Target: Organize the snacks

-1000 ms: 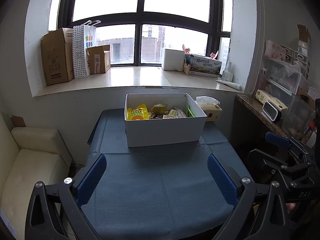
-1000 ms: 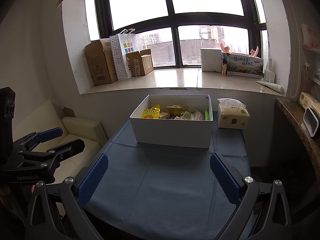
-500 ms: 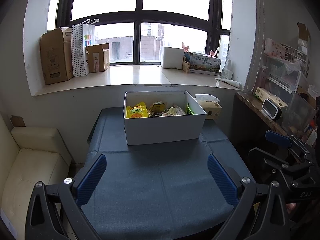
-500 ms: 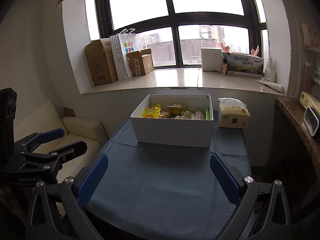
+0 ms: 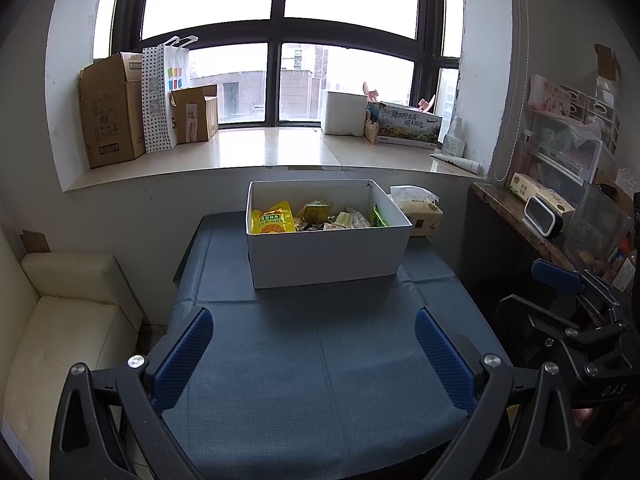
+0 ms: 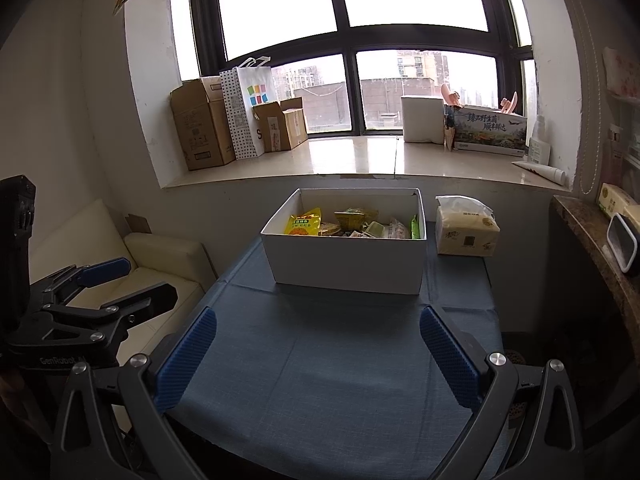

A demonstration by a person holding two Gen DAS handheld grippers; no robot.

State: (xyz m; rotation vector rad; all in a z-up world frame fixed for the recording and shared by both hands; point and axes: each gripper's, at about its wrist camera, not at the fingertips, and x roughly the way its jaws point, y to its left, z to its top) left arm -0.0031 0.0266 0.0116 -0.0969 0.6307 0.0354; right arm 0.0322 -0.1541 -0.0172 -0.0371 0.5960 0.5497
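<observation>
A white box (image 5: 326, 254) stands at the far end of a table with a blue cloth (image 5: 320, 360). It holds several snacks, among them a yellow pouch (image 5: 273, 222) at its left. The box (image 6: 348, 258) and the yellow pouch (image 6: 303, 222) also show in the right wrist view. My left gripper (image 5: 314, 354) is open and empty over the near part of the table. My right gripper (image 6: 318, 354) is open and empty too, at about the same distance from the box. Each gripper shows from the side in the other's view.
A tissue pack (image 6: 466, 228) lies right of the box. A cream sofa (image 5: 60, 320) stands left of the table. A cluttered shelf (image 5: 560, 208) is at the right. Cardboard boxes (image 5: 110, 110) and a dotted paper bag (image 5: 164, 94) stand on the windowsill.
Both grippers have risen slightly, so the box sits a little lower in the views. Both stay open. Nothing on the table has moved.
</observation>
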